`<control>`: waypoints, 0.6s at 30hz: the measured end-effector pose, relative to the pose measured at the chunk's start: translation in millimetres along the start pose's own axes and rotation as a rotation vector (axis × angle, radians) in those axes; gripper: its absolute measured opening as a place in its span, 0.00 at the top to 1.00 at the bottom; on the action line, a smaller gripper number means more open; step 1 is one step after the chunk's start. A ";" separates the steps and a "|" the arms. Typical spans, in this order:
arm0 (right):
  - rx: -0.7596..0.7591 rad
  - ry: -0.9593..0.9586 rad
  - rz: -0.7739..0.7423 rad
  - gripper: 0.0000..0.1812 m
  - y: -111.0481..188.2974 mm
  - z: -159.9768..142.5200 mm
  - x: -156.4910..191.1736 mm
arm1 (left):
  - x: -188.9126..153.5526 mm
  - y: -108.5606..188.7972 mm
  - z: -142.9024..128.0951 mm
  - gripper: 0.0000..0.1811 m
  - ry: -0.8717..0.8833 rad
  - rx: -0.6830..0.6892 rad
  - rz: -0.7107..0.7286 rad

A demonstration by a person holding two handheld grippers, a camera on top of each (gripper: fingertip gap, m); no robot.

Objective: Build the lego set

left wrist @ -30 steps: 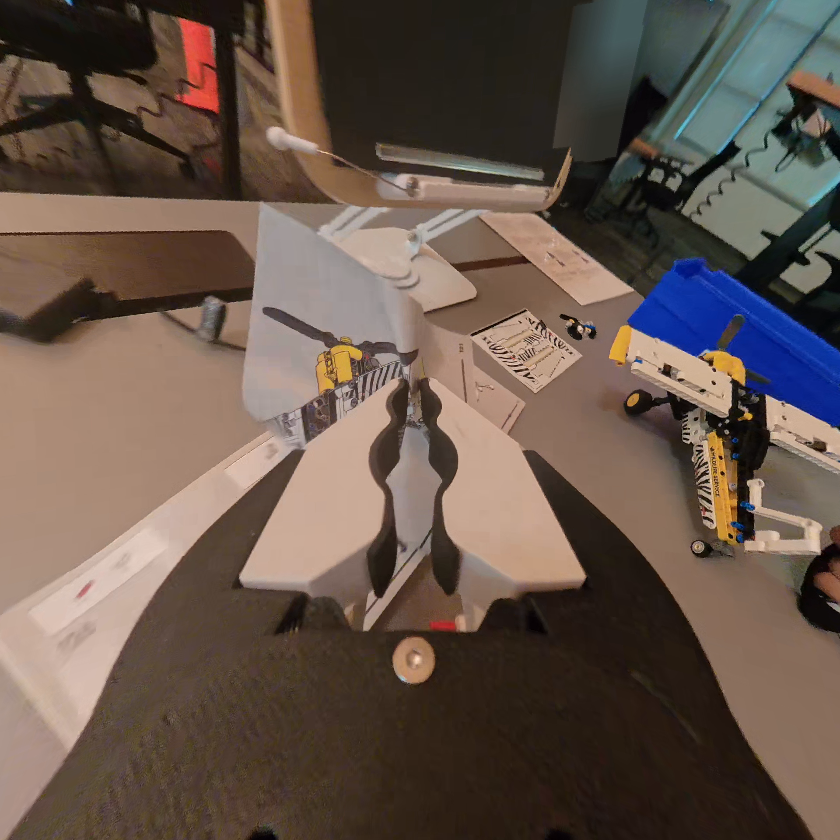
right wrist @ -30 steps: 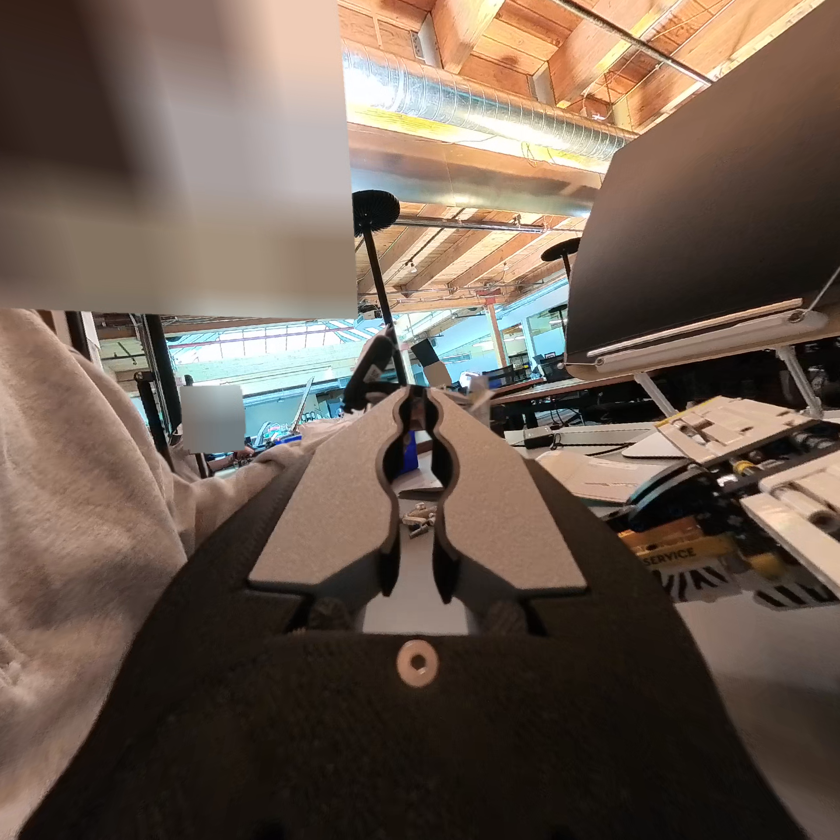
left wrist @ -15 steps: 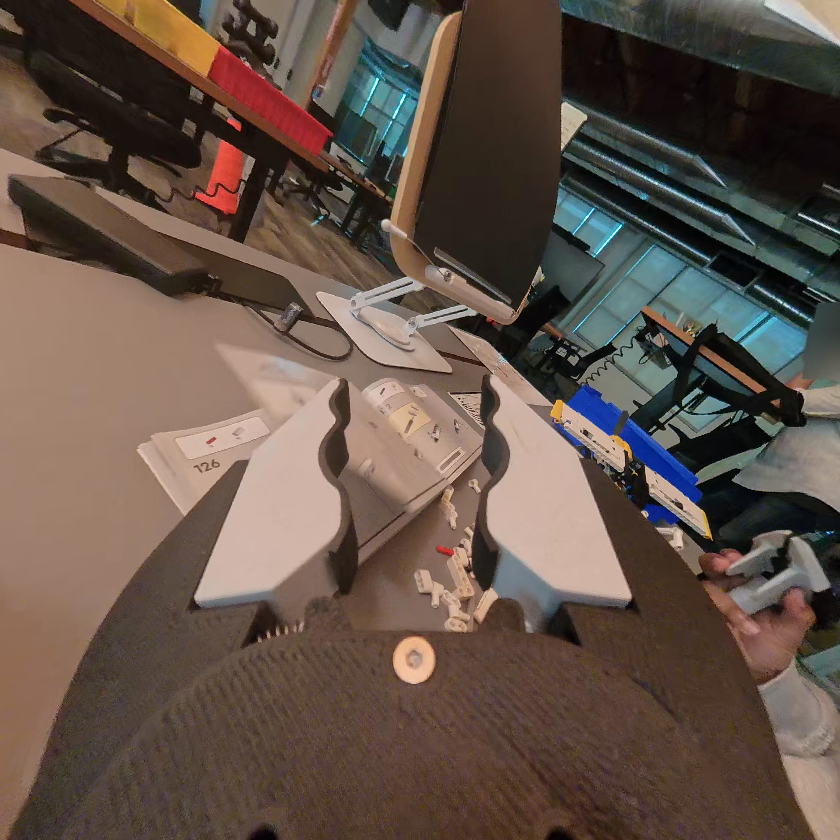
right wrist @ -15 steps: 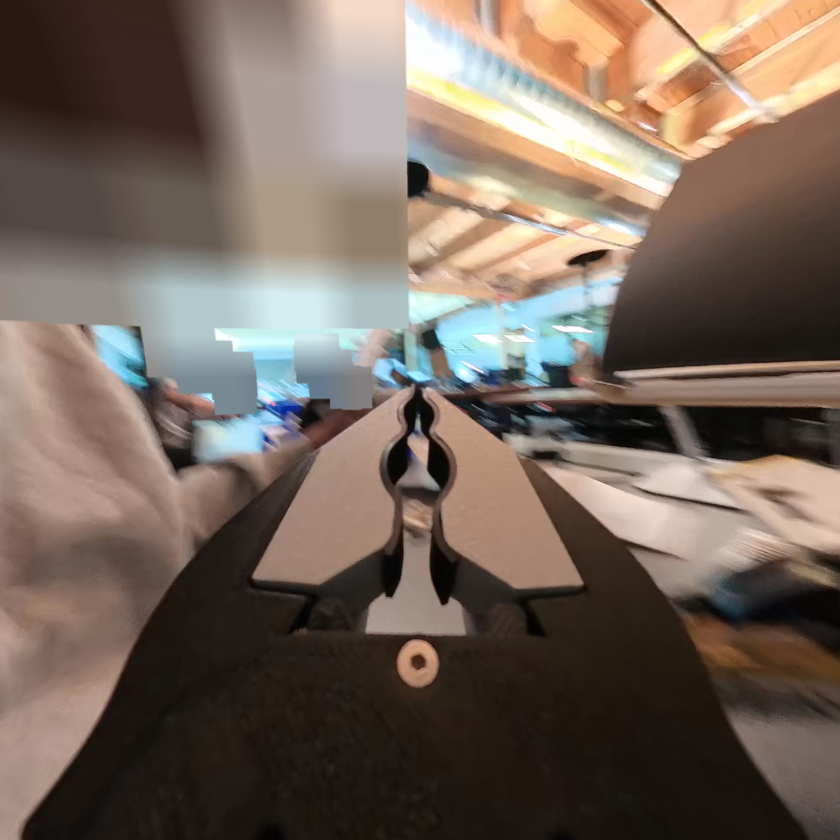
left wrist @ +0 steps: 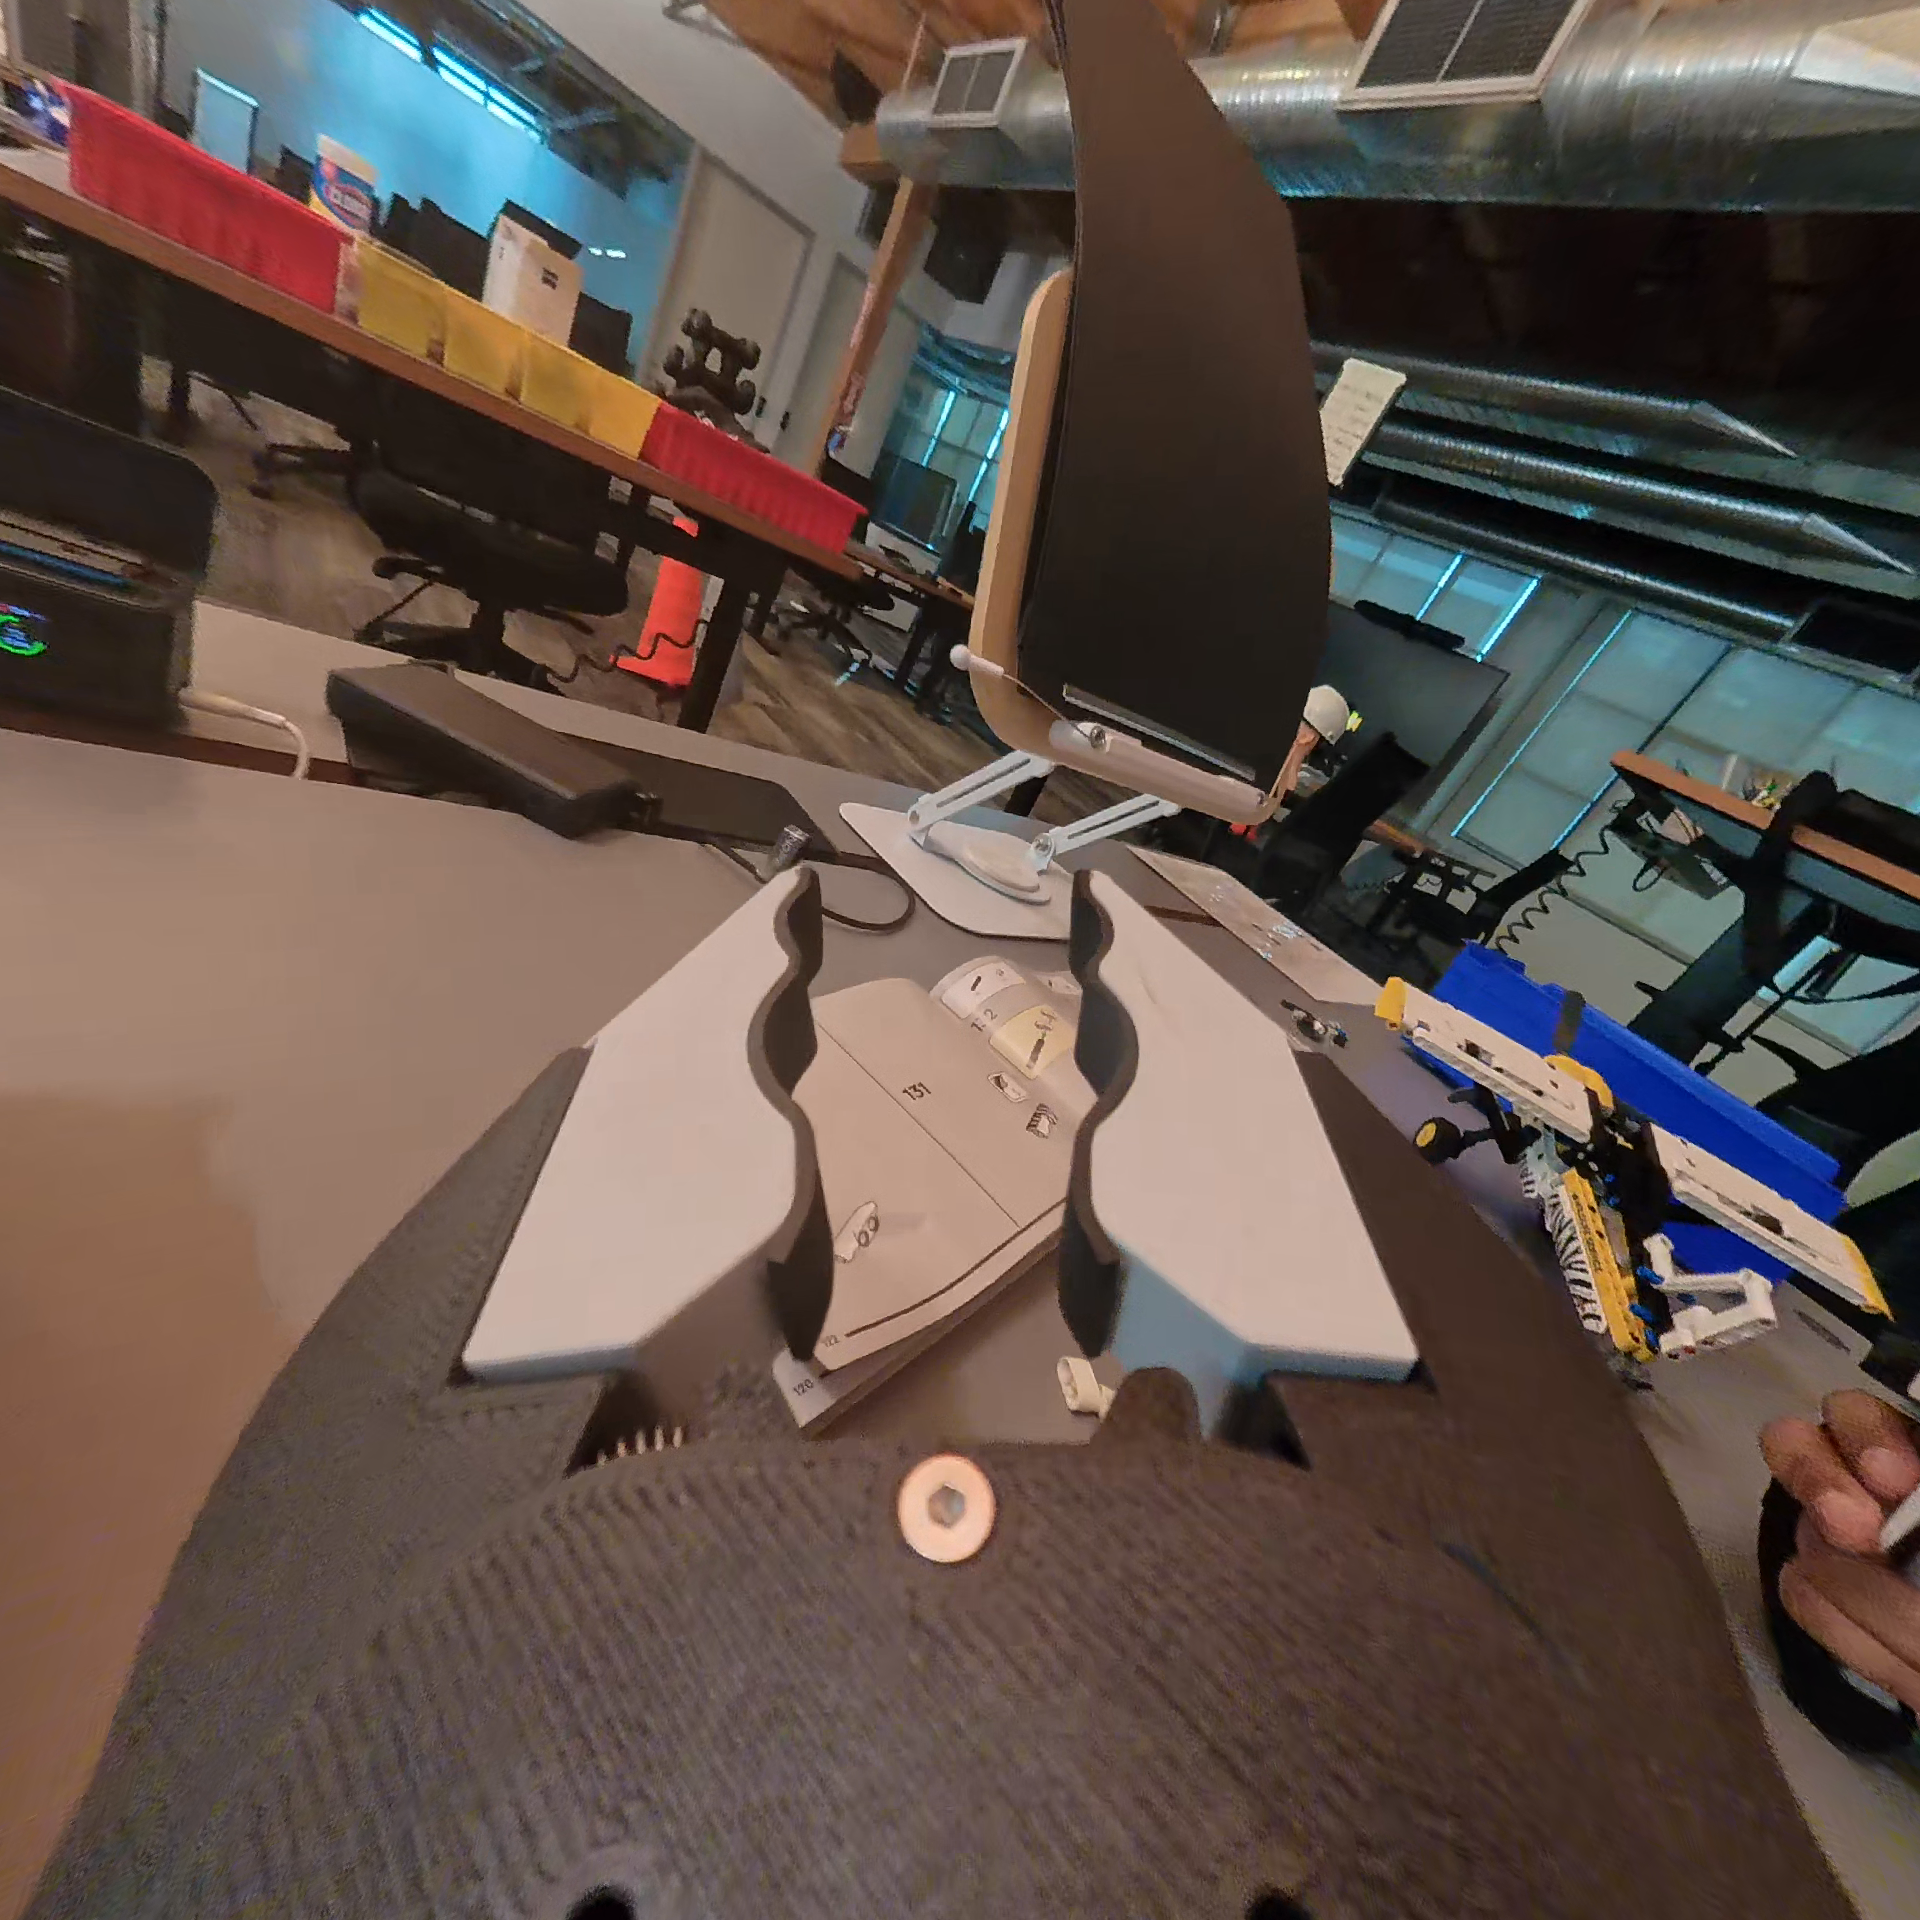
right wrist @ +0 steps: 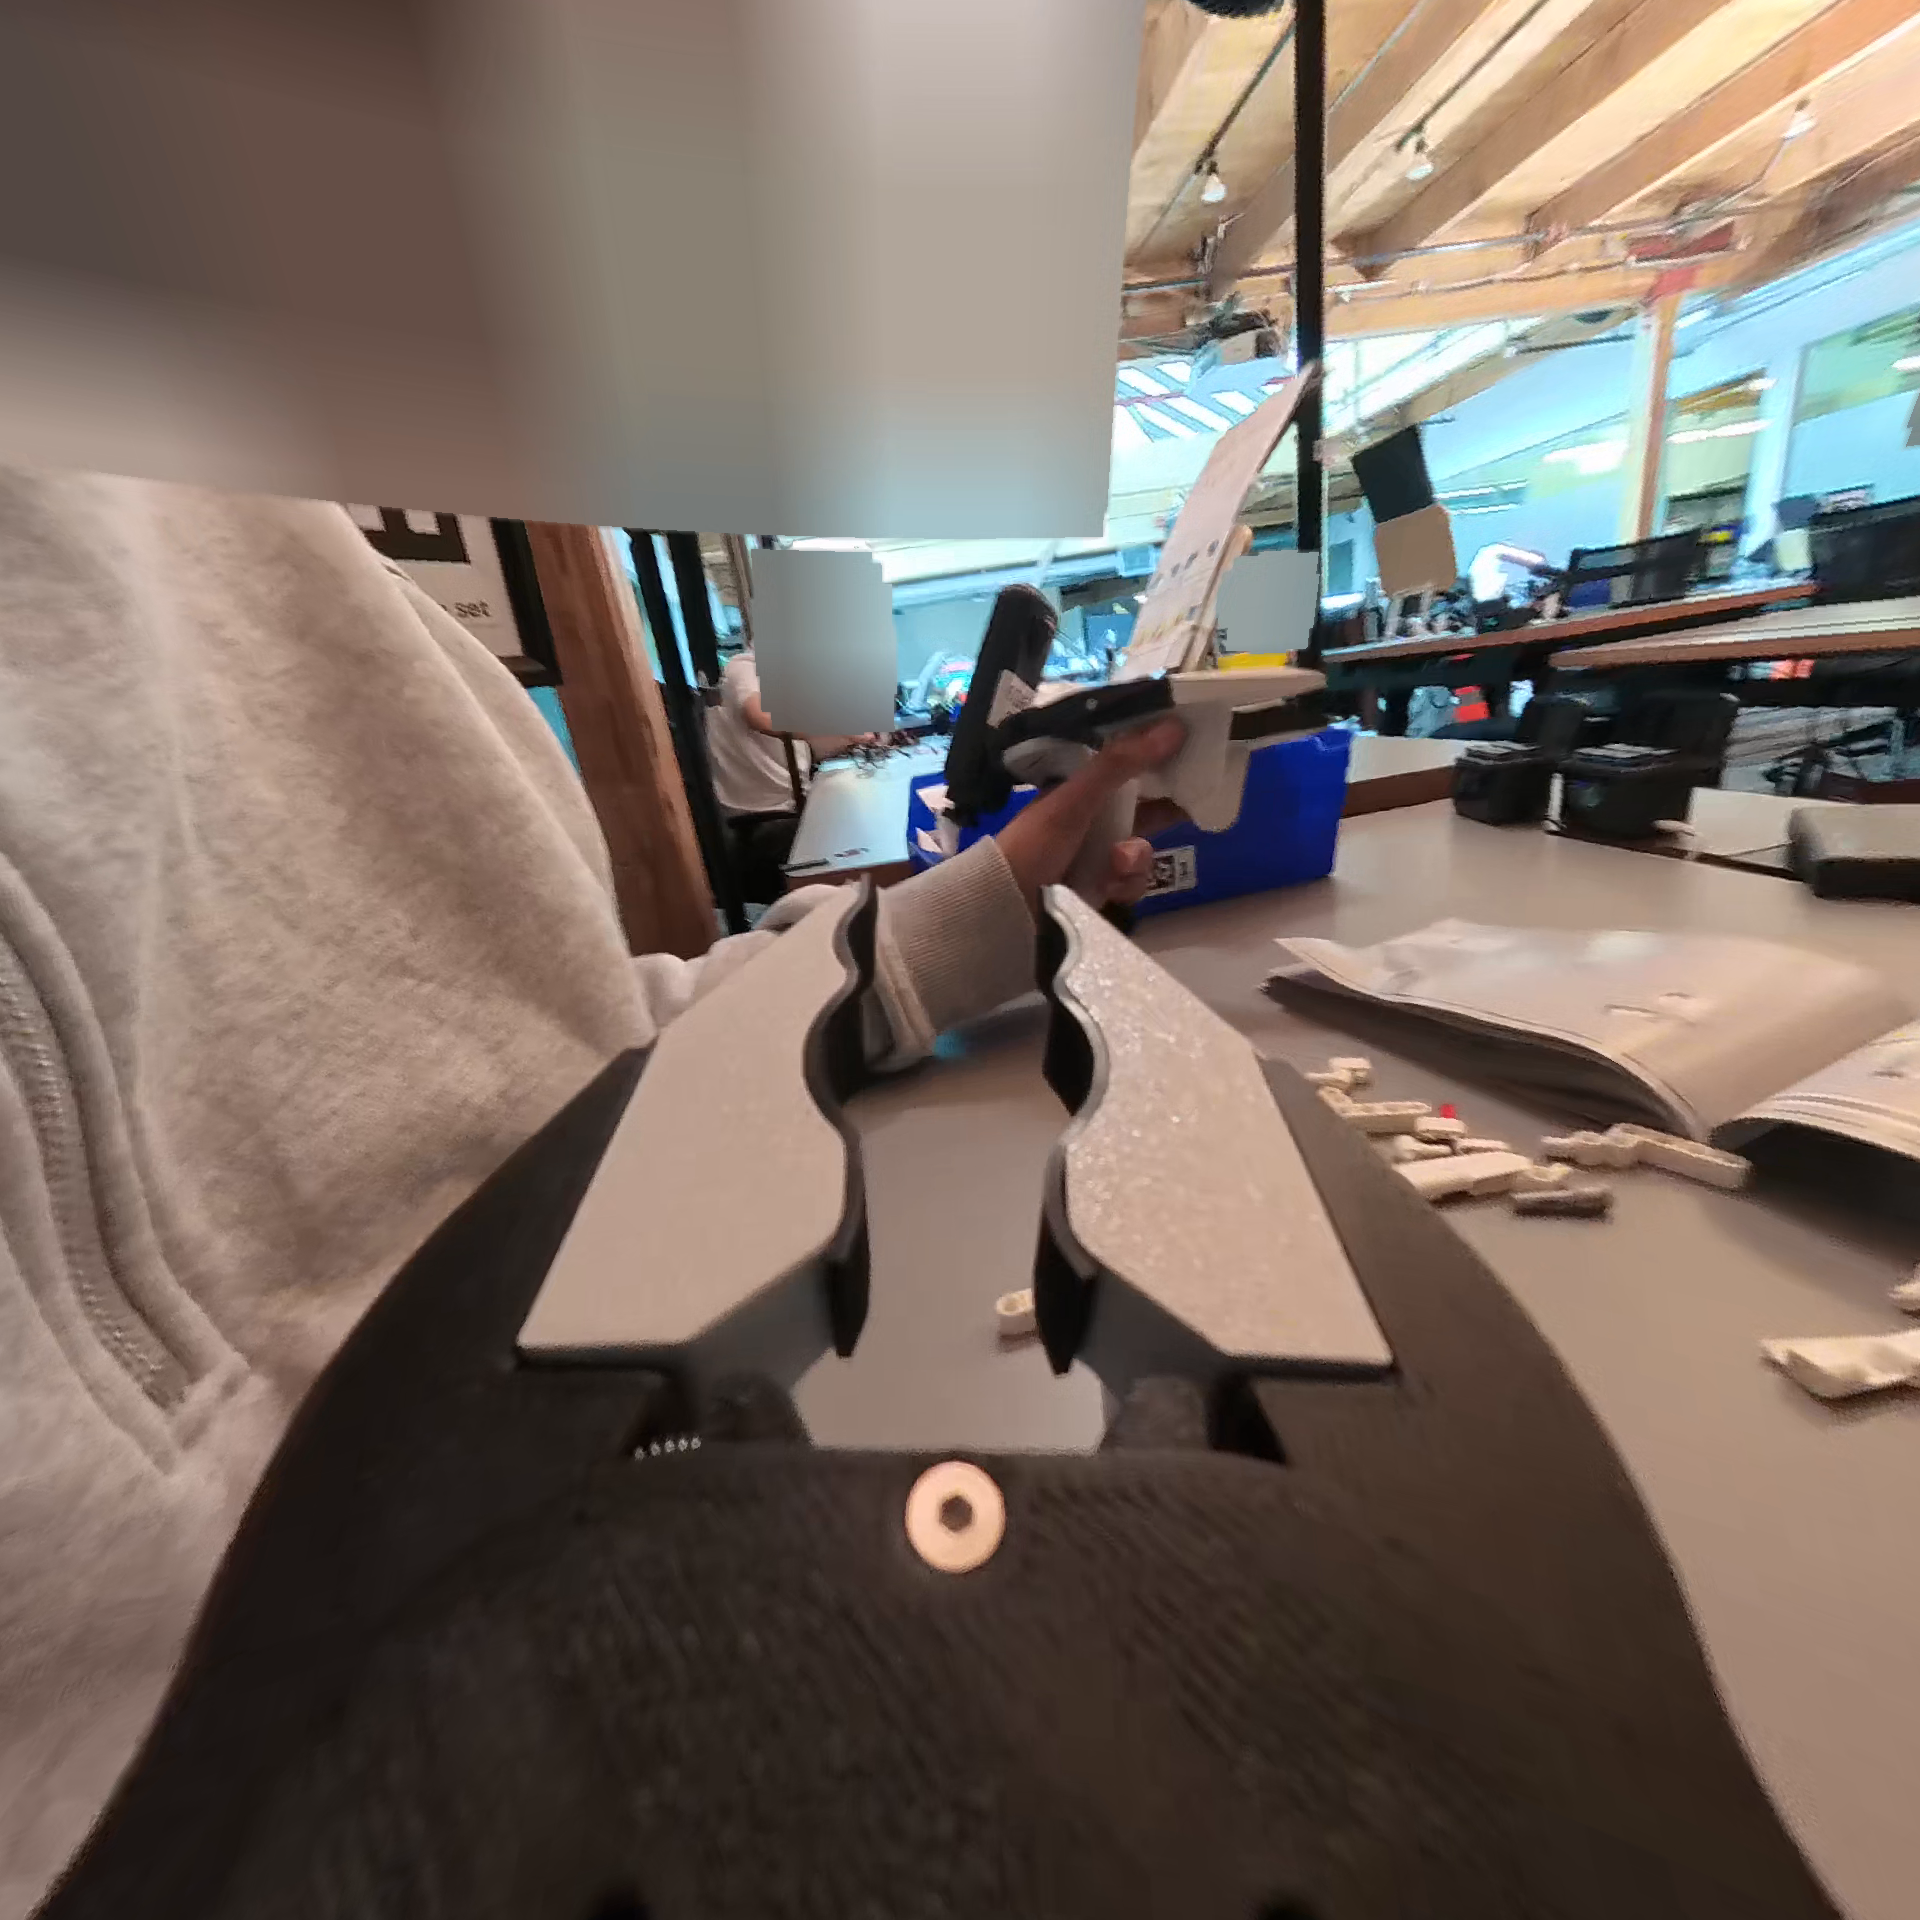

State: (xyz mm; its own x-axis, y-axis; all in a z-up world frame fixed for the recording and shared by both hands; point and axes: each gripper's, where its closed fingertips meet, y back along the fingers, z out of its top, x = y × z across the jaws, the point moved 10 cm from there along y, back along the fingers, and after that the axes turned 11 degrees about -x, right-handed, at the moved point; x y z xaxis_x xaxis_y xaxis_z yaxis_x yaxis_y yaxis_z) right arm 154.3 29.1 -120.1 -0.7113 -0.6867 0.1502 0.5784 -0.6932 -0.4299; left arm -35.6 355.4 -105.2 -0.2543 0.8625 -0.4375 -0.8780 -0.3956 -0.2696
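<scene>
My left gripper (left wrist: 940,904) is open and empty, held low over the open instruction booklet (left wrist: 914,1143), which lies flat on the grey table. A small white piece (left wrist: 1081,1387) lies by its right finger base. The part-built white, yellow and zebra-striped plane model (left wrist: 1590,1195) stands to the right. My right gripper (right wrist: 956,914) is open and empty above the table, with one small white piece (right wrist: 1016,1311) on the table between its fingers. Several loose white pieces (right wrist: 1455,1143) lie to its right beside the booklet (right wrist: 1558,1008). The left gripper (right wrist: 1091,727) shows farther off in a hand.
A blue bin (left wrist: 1621,1070) stands behind the model and shows in the right wrist view (right wrist: 1236,821). A tablet on a stand (left wrist: 1143,520) and a black power brick (left wrist: 488,748) sit at the back. A person's grey sleeve (right wrist: 260,935) fills the left. About 30 cm separates my left fingertips from my right.
My left gripper opened and let go of the booklet page, which now lies flat. My right gripper opened and swung round from the model towards the person and the loose pieces.
</scene>
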 end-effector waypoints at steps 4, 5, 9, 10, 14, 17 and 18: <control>-0.045 -0.050 0.017 0.84 5.7 1.5 2.8 | -4.4 -6.7 -8.0 0.75 -0.035 0.082 -0.013; -0.048 -0.062 0.023 0.84 6.8 1.2 3.8 | -6.2 -8.4 -9.7 0.76 -0.059 0.104 -0.011; -0.047 -0.058 0.033 0.84 8.3 0.8 7.5 | -12.1 -13.6 -16.4 0.78 -0.183 0.180 0.018; -0.049 -0.058 0.034 0.84 8.5 0.9 7.9 | -12.9 -14.6 -18.0 0.78 -0.204 0.195 0.024; -0.057 -0.070 0.033 0.84 9.6 1.0 8.1 | -12.8 -17.0 -22.4 0.83 -0.235 0.238 0.048; -0.053 -0.068 0.031 0.84 9.3 0.7 8.5 | -12.0 -17.3 -23.7 0.86 -0.236 0.250 0.055; -0.051 -0.066 0.031 0.84 9.0 0.5 8.8 | -11.7 -17.7 -25.3 0.88 -0.234 0.265 0.051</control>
State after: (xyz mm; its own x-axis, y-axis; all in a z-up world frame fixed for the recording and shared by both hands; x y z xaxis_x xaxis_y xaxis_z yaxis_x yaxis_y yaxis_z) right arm 153.5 16.7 -122.2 -0.6645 -0.7217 0.1941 0.5776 -0.6607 -0.4794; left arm -6.8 344.3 -117.0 -0.3592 0.9050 -0.2278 -0.9289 -0.3704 -0.0069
